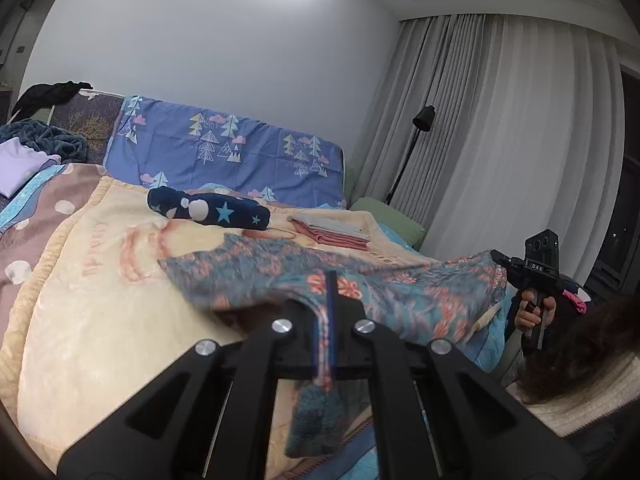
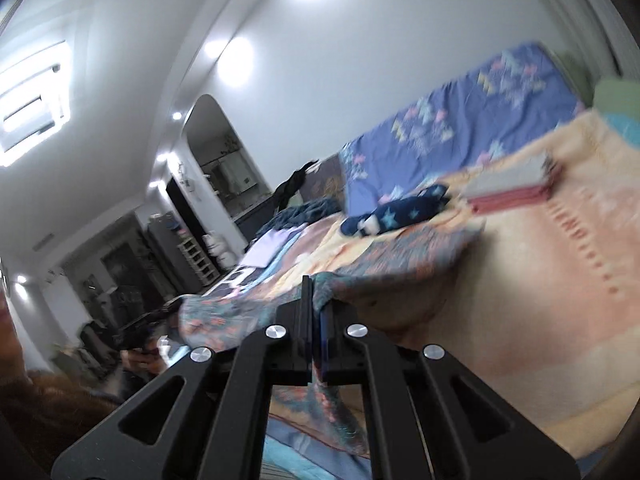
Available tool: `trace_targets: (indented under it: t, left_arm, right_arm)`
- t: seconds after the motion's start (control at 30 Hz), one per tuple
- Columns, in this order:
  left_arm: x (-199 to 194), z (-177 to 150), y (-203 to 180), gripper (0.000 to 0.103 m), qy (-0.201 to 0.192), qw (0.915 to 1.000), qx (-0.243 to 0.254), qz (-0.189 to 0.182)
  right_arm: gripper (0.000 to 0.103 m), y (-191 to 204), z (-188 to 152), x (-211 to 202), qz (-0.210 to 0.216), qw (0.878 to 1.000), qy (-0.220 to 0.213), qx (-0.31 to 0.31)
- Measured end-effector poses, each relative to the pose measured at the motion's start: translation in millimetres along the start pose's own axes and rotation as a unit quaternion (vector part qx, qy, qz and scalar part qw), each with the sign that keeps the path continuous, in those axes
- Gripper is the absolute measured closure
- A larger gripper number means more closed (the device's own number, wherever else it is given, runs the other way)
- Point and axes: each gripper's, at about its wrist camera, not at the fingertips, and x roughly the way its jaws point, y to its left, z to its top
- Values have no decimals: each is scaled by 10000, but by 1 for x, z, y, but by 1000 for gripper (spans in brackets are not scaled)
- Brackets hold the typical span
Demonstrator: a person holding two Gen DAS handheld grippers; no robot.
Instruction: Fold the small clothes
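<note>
A teal garment with orange flowers (image 1: 400, 292) hangs stretched between my two grippers above the cream blanket (image 1: 100, 320). My left gripper (image 1: 330, 300) is shut on one edge of it, and cloth hangs down below the fingers. My right gripper (image 2: 314, 300) is shut on the opposite edge of the same garment (image 2: 380, 264). The right gripper also shows in the left wrist view (image 1: 500, 258) at the garment's far corner, held by a hand. The left gripper shows blurred in the right wrist view (image 2: 172, 308).
A folded stack of pink and grey clothes (image 1: 332, 230) and a dark blue star-print bundle (image 1: 208, 208) lie at the far side of the blanket. A blue tree-print pillow (image 1: 224, 152) stands behind them. A lilac garment (image 1: 20, 168) lies far left. Curtains and a floor lamp (image 1: 412, 148) stand at the right.
</note>
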Motion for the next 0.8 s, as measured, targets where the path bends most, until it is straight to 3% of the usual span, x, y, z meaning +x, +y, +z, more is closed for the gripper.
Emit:
trace_targets:
  t: [0.13,0.43,0.53,0.63,0.73,0.8]
  left_arm:
    - [23,-5,12,100,135,9999,-103,-29]
    - [151,32,108,100,623,9938,-686,619]
    - [205,29,152,100,919,9864,-1038,878]
    - [251,6,193,100,1366,9722,-1561,1091]
    - [263,-11,209,98,1526,9645,-1858,1093]
    - [259,-15,208,87,1542,9651,-1848,1035]
  right_arm:
    - [100,-26,4,19,-228,9992,189,258]
    - [100,-145,45,168,-862,9847,716,1335]
    - [100,-191,41,223,-1212,9714,1132,1701]
    - [100,-214,27,251,-1465,9603,1429,1896]
    - [97,-228,15,259,-1506,9544,1536,2072]
    - [95,-231,14,256,-1434,9538,1575,2118]
